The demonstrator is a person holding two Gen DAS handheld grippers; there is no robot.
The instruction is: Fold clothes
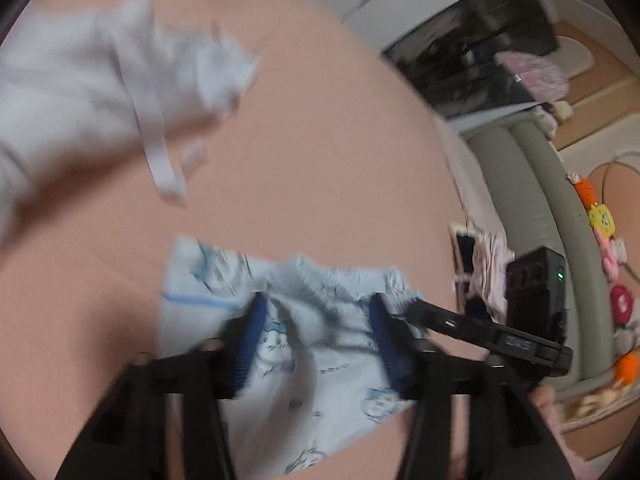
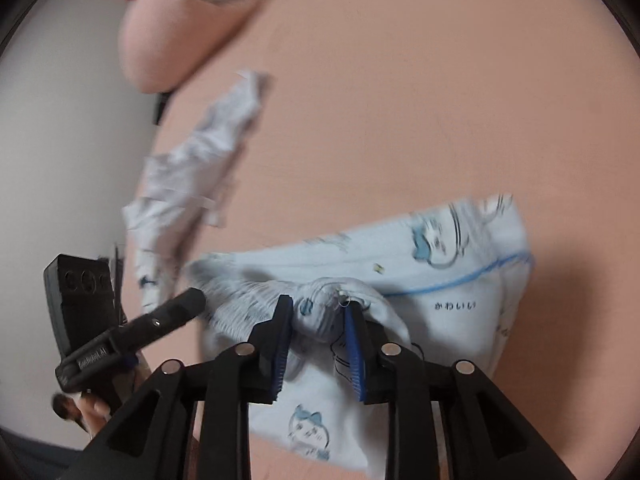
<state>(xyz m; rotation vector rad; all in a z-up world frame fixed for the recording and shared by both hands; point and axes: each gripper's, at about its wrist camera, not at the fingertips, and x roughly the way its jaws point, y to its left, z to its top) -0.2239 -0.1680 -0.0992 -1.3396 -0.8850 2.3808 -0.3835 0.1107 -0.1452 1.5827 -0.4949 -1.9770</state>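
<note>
My left gripper [image 1: 316,336] has its blue ribbed pads spread apart, and the gathered waistband of the pale blue printed shorts [image 1: 308,364] lies loose between them; motion blur hides whether either pad brushes the cloth. My right gripper [image 2: 320,336] stands narrower, its jaws part-open around a bunched knot of the same shorts [image 2: 440,280]; I cannot tell whether the pads bite or merely flank it.

The shorts are thin, soft cotton, printed with cartoon faces and a blue piping line, crumpled at the elastic. They rest on the peach bedsheet [image 2: 420,100], which is smooth and matte.

Beyond the shorts on the sheet lies a white crumpled garment [image 1: 80,92] with a loose ribbon-like strap, too smeared to name; the frame's left edge cuts it off. A peach pillow [image 2: 160,40] sits beyond that, half cropped. At the shorts' side each view catches the other gripper's black body.
</note>
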